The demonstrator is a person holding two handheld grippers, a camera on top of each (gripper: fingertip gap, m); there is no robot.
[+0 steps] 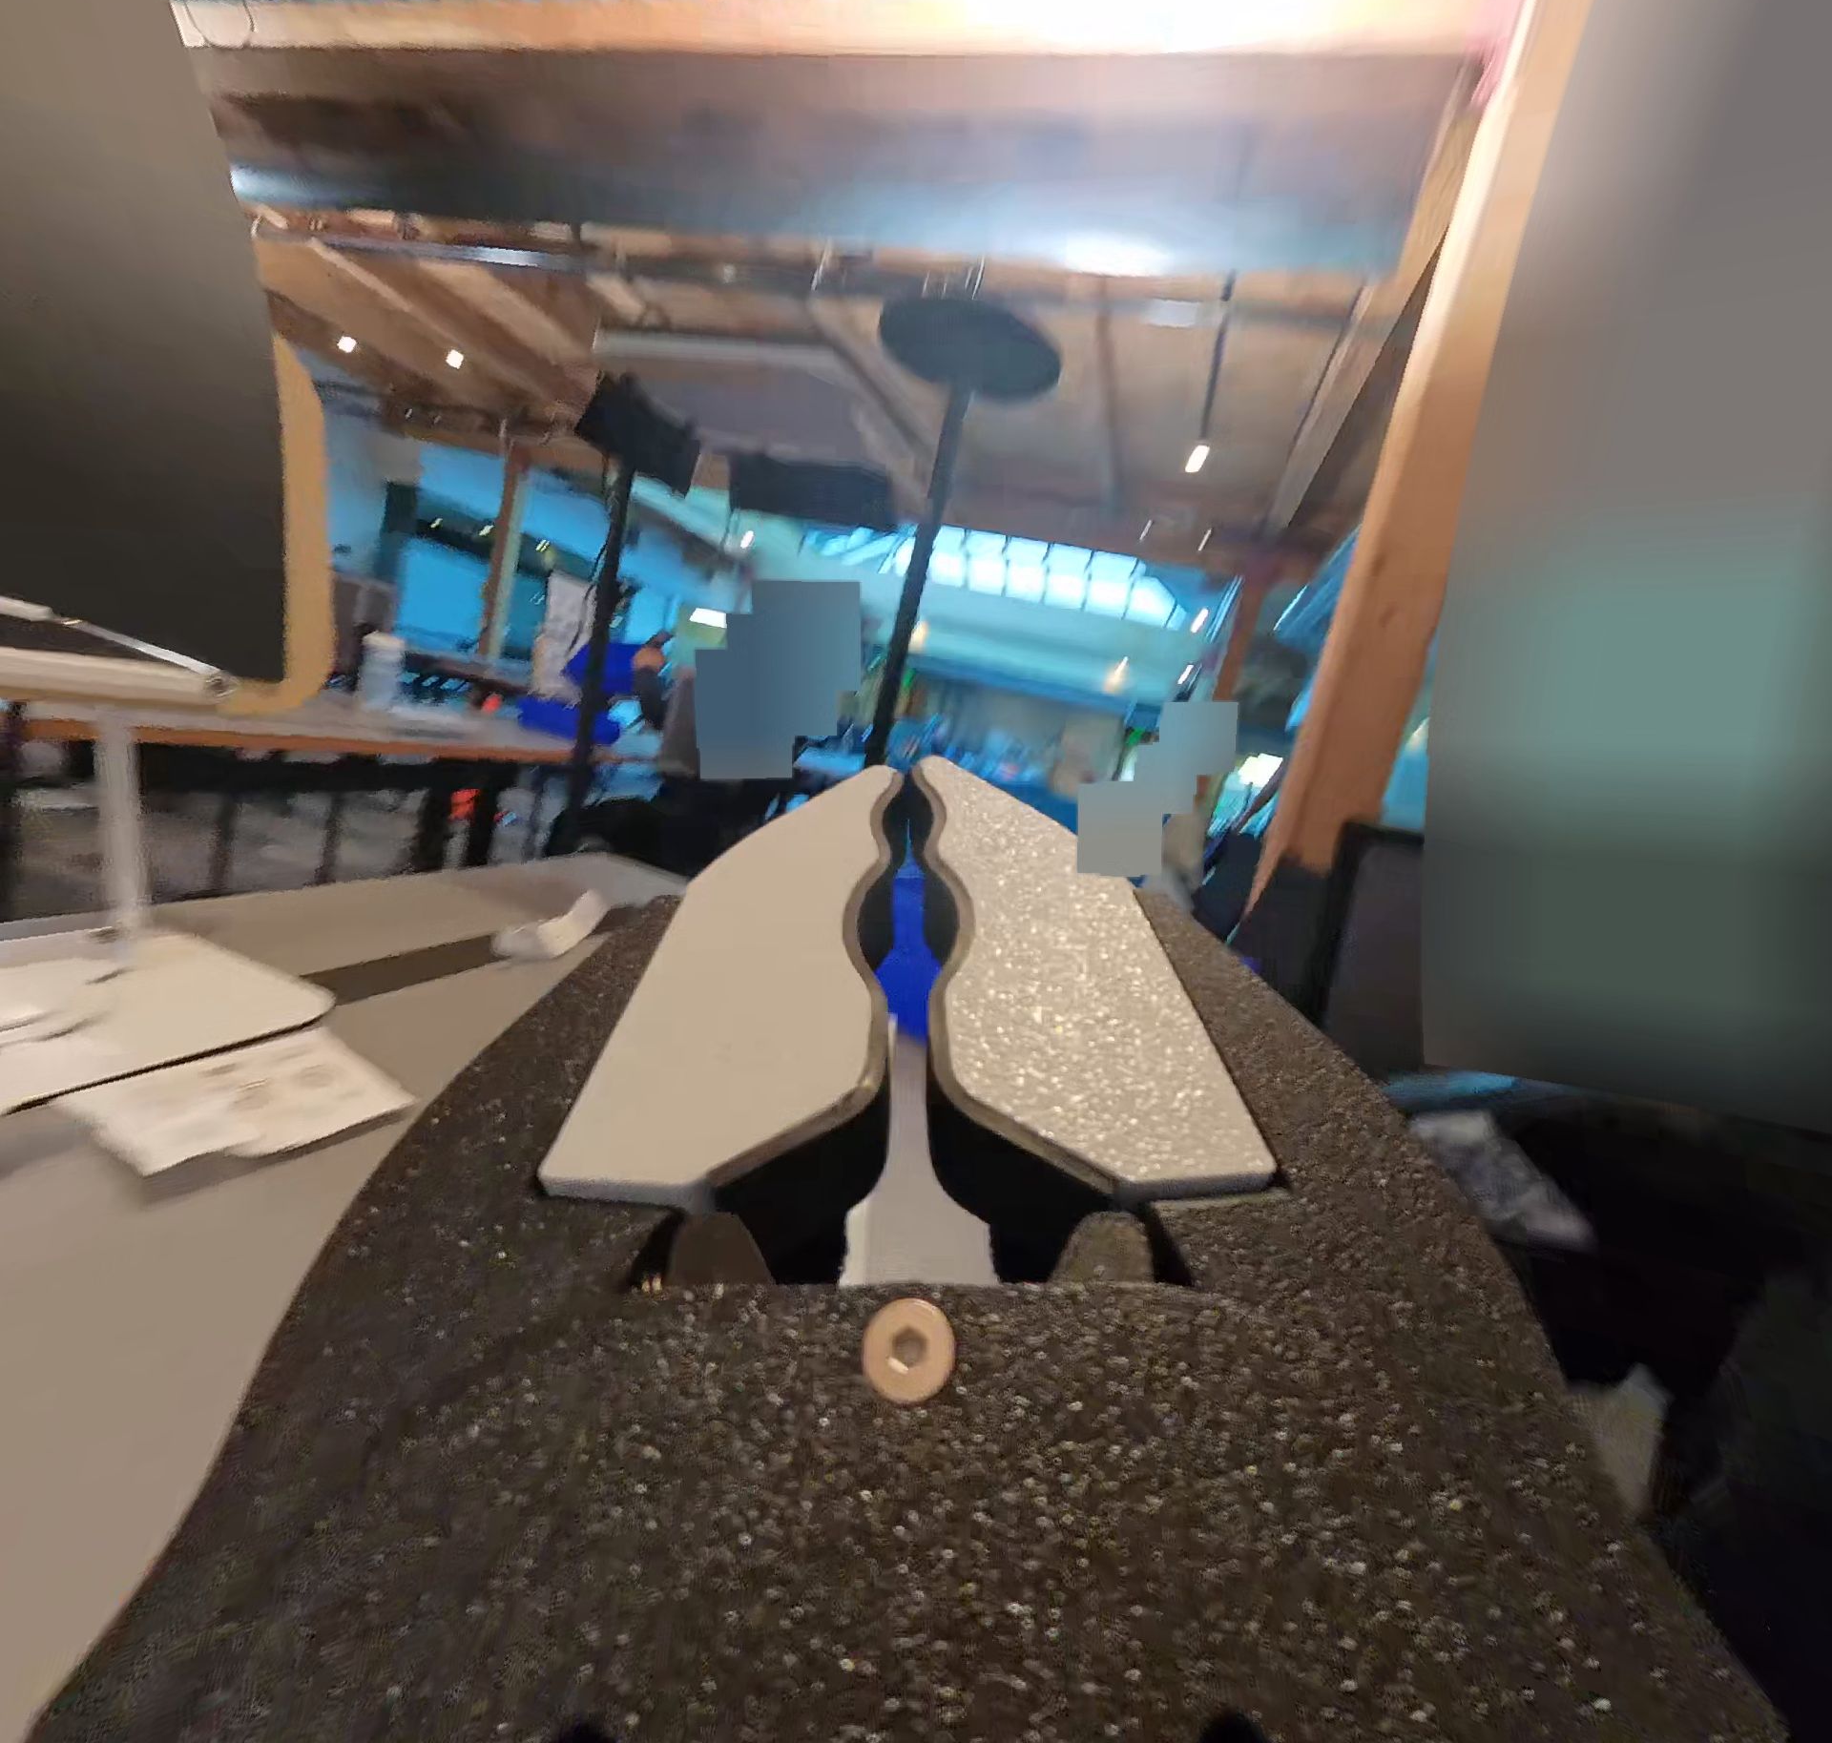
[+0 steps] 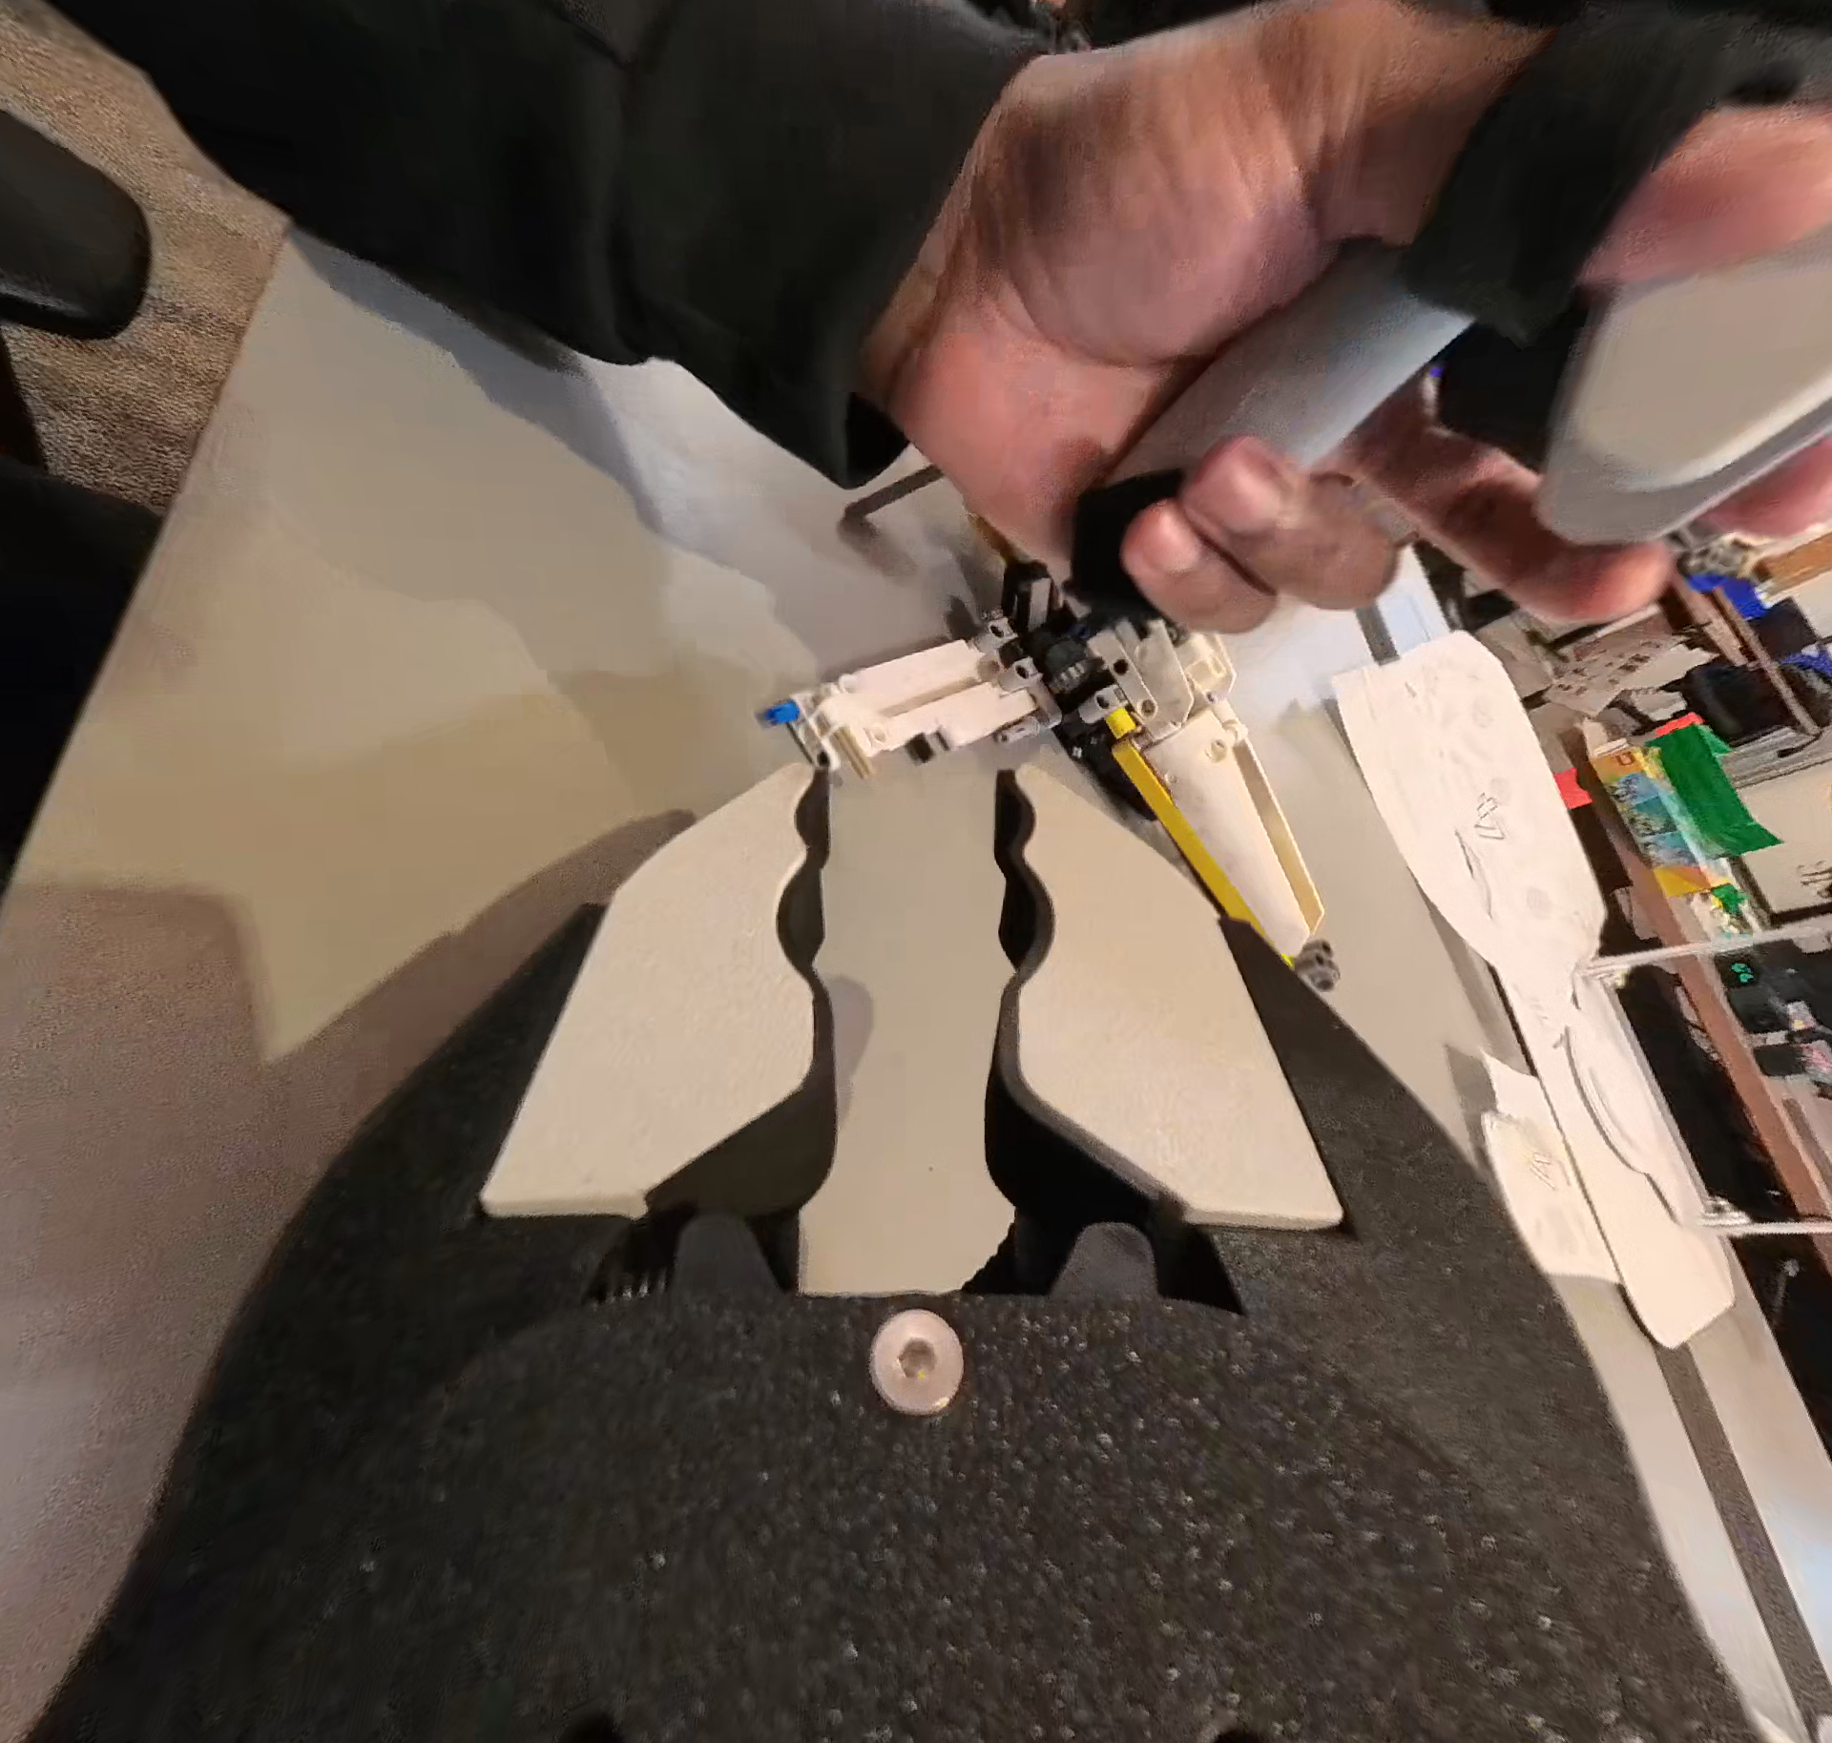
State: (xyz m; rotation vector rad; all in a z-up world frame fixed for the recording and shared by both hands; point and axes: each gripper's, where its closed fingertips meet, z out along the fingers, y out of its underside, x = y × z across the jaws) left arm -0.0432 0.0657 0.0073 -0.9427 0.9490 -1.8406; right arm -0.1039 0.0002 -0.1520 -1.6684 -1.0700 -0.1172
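Left gripper (image 1: 910,788): raised off the grey table (image 1: 248,1299) and aimed out across the room, fingertips brought together with only the wavy slits of the pad profile showing between them; nothing is seen clamped at the tips. A blue patch shows through the slit lower down, and whether it is an object or background cannot be told. To the left on the table stand a white stand base (image 1: 178,992) with a thin post, a printed sheet (image 1: 238,1111) near it, and a small white part (image 1: 555,927) farther off. A black pole with a round disc (image 1: 967,347) rises in the far room. Right gripper (image 2: 910,784): angled down at the table (image 2: 397,605), fingers (image 2: 694,992) narrowly parted with bare tabletop between them; the pads press on nothing. Just beyond the fingertips lies a white brick-built model (image 2: 942,694), a craft-like shape with a blue pin (image 2: 780,712) at its left end, a dark gear near the middle and a yellow strip (image 2: 1180,843) along a tapered white wing that runs toward the near right. The left fingertip is just beside the model's left end; contact cannot be told. Above the model a hand (image 2: 1140,268) in a dark sleeve grips a grey handle (image 2: 1318,377), blurred. White printed sheets (image 2: 1467,803) lie at the right table edge.
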